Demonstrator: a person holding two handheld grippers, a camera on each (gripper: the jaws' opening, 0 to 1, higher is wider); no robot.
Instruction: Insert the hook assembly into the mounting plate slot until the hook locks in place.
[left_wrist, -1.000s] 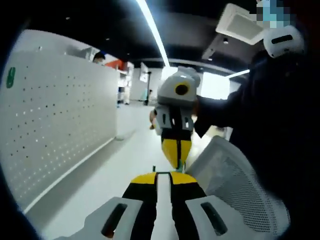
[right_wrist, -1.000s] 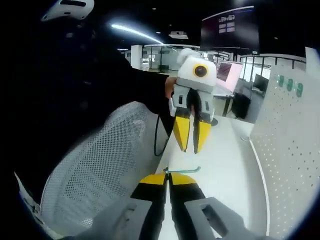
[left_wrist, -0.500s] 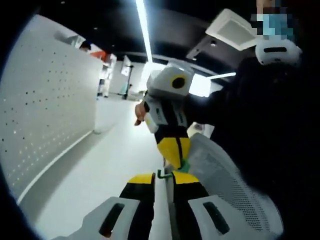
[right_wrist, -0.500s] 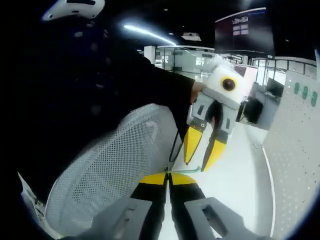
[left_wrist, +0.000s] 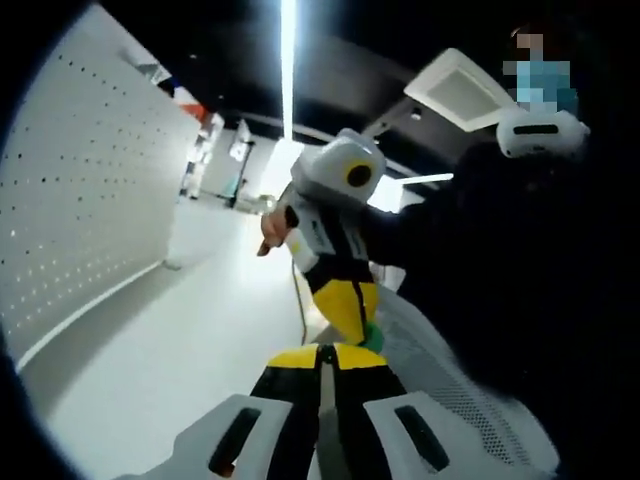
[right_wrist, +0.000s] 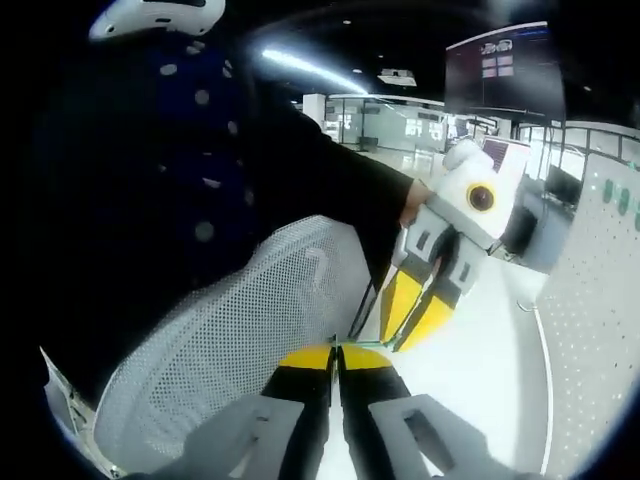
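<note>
Hook assembly (left_wrist: 371, 336), green, sits pinched at the tips of the right tongs (left_wrist: 346, 322), just above the left tongs (left_wrist: 327, 352), whose jaws are pressed together.

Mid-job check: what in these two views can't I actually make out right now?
- Hook: left gripper view, a green sliver; the right gripper covers the rest.
- Hook, right gripper view: hidden at the closed tips of the right gripper.
- Pegboard: cut off by the picture edge; no slot discernible.
- Left gripper: jaws slightly apart; contents unclear.
</note>
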